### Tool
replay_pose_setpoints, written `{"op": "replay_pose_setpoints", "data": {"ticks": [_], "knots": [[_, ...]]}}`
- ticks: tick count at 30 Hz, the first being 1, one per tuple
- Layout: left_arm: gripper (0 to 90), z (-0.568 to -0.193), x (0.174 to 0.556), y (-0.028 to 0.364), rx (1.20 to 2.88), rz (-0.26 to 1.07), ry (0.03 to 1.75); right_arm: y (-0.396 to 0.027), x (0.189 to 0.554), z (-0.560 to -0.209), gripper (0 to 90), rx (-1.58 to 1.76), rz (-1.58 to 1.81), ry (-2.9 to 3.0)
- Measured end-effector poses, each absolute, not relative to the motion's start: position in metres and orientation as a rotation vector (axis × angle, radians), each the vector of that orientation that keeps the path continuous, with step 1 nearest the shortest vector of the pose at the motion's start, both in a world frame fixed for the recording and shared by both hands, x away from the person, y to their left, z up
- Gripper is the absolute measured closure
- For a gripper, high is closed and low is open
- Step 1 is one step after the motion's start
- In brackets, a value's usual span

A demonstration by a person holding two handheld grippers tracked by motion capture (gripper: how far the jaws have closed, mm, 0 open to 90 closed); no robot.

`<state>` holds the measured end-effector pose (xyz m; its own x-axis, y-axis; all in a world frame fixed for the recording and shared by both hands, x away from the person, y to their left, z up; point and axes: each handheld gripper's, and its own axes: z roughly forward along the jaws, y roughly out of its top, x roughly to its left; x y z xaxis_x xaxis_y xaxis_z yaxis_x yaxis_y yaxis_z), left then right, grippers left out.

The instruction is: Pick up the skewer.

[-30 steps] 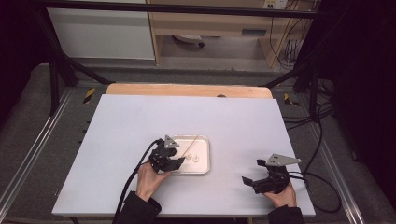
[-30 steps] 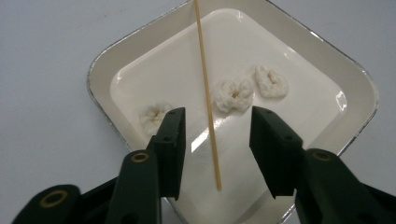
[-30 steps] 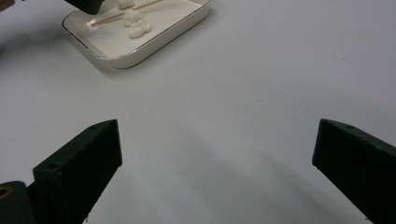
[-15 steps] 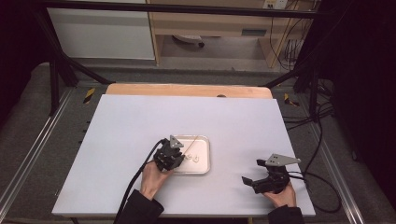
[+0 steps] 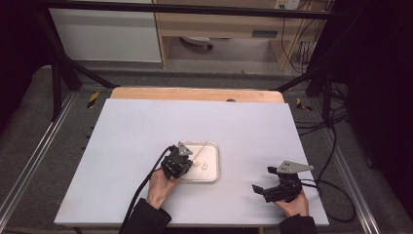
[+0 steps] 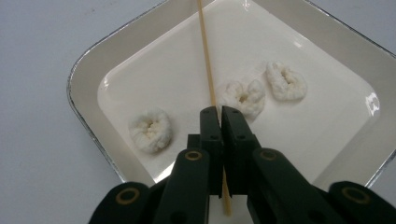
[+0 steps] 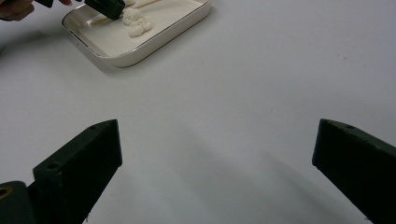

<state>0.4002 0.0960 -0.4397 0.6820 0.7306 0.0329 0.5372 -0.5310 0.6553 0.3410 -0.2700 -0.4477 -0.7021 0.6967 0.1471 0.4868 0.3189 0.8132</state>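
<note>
Where the high view looks down on the white table (image 5: 146, 136), we read from left to right: at about 7 o'clock from the table's centre the left hand (image 5: 159, 187) carries the left gripper (image 5: 178, 163) over the near left corner of a shallow white tray (image 5: 214, 175). Its jaws have just been closing and now pinch a thin pale stick (image 6: 208, 70); in the left gripper view the stick passes between the two pressed-together jaws and runs on toward 12 o'clock across the tray floor. Three small white puffed pieces lie in that tray: one (image 6: 149, 130) at 9 o'clock of the jaw tips, a second (image 6: 243, 97) just beside the tips at 1 o'clock, a third (image 6: 286, 81) farther out at 2 o'clock. Well apart, at about 4 o'clock from the table's centre, the right hand (image 5: 292, 204) rests the right gripper (image 5: 260, 189) near the table's front edge, its jaws spread wide with only bare tabletop between them; in the right gripper view the tray sits at 11 o'clock
</note>
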Motion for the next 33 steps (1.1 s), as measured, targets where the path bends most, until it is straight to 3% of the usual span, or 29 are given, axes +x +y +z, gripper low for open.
{"op": "replay_pose_setpoints", "data": {"ticks": [33], "knots": [[88.2,-0.425,0.376,0.122,2.206,0.384,0.890,-0.263,0.342,-0.446,2.6,1.025,1.283,2.371]]}}
